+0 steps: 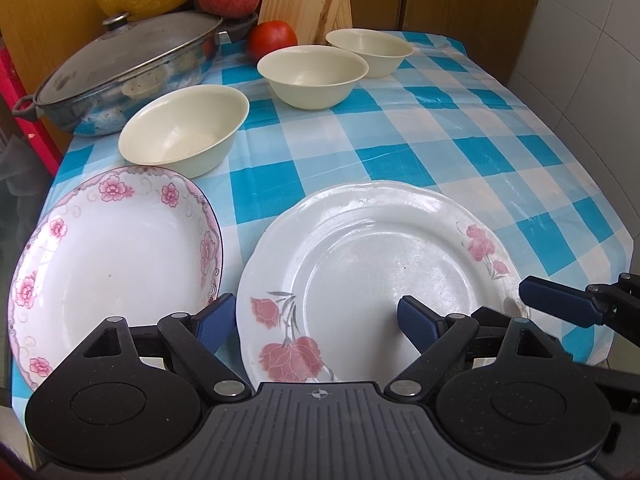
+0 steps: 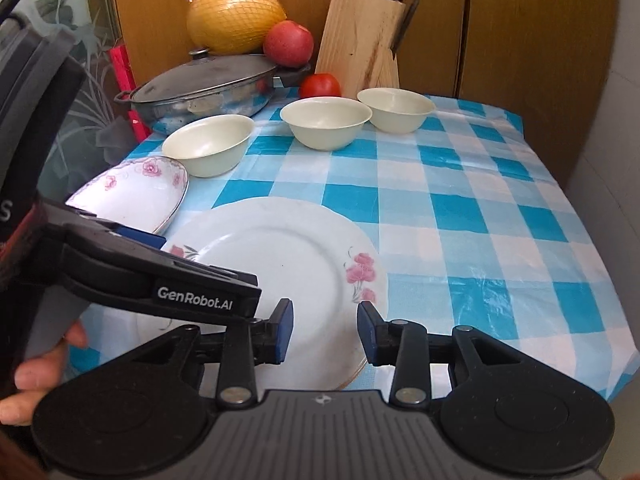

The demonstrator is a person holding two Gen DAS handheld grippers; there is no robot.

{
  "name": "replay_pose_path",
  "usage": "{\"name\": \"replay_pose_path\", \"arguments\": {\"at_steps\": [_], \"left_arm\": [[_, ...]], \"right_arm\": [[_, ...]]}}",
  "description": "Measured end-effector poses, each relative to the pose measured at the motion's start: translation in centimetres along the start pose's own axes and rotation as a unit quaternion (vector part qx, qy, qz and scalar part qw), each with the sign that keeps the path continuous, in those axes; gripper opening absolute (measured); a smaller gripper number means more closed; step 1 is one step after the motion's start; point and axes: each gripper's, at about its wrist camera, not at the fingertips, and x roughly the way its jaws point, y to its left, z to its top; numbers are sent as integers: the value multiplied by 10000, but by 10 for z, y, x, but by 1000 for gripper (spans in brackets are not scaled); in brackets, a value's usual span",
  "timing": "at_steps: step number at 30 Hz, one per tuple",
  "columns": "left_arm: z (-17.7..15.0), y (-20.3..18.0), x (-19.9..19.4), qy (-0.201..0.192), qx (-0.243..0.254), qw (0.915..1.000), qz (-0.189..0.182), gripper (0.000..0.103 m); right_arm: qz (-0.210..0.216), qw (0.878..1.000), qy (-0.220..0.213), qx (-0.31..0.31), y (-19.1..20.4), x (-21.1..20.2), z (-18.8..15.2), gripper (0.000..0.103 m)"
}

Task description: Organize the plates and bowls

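The left gripper [image 1: 316, 320] hangs with jaws spread wide over the near left of the scalloped rose plate [image 1: 380, 264], gripping nothing, while the right gripper [image 2: 325, 330] stands open and empty at that plate's near right rim. Left of it lies the pink-flowered deep plate [image 1: 116, 264]. Farther back on the blue checked tablecloth [image 1: 460, 140] sit three cream bowls: one [image 1: 184, 128] near left, one [image 1: 312, 76] middle, one [image 1: 370, 51] far right.
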Motion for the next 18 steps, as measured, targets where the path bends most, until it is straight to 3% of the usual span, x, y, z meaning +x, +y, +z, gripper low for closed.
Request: {"name": "replay_pose_path", "arguments": {"at_steps": [18], "left_arm": [[0,2,-8,-82,-8,10000,-7,85]], "right_arm": [[204,9993,70,290,-4,5,4,35]]}}
